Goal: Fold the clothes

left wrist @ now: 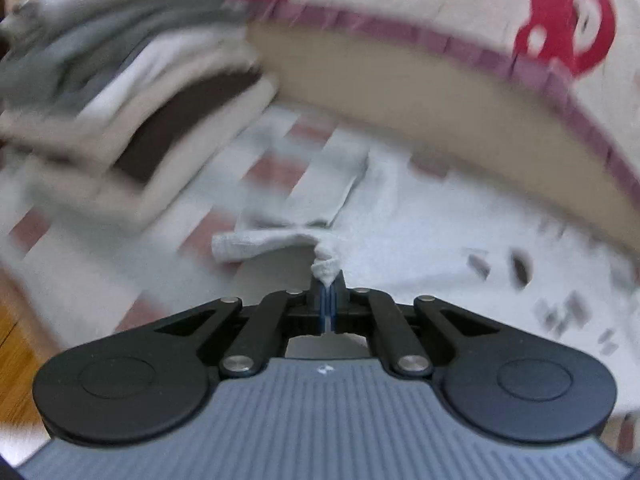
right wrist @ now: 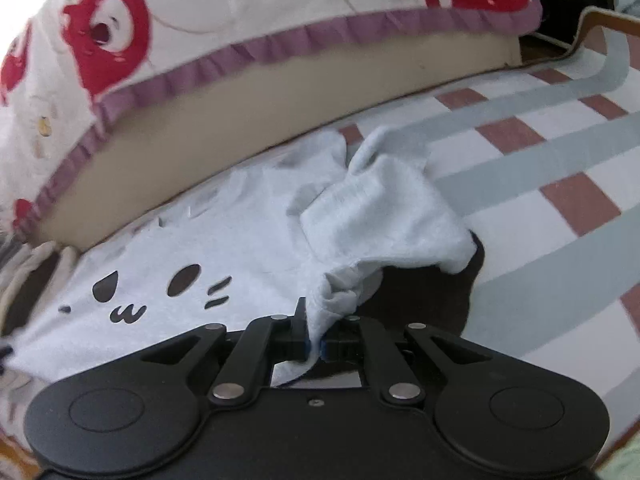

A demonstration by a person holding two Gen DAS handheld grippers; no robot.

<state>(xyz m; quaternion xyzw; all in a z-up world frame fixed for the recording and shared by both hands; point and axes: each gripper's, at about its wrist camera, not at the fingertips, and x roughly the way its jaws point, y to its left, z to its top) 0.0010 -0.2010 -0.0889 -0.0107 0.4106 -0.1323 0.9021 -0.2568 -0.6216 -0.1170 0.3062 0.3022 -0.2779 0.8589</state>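
Two grippers, both clamped on cloth. On the left wrist view the left gripper [left wrist: 327, 280] has its jaws squeezed together on a bunched tip of the pale grey garment [left wrist: 320, 204], and a ribbed cuff [left wrist: 240, 246] sticks out to the left just beyond it. That view is heavily blurred. Up at the left sits a stack of folded clothes [left wrist: 120, 92], grey on top, cream and dark brown beneath.

Over to the right wrist view: the right gripper [right wrist: 316, 340] pinches a gathered fold of the same garment [right wrist: 240, 240], jaws tight on the fabric. The garment lies spread on the checked mat [right wrist: 560, 160], white with grey bands and reddish squares, right against the tan edge of the mattress [right wrist: 240, 128]. A black cartoon cat face [right wrist: 160, 292] is printed on the garment: teardrop eye, oval eye, whisker dashes, a "w" mouth. No readable lettering anywhere. Above, the bed sheet [right wrist: 200, 12] shows red cartoon figures and a purple ruffle.
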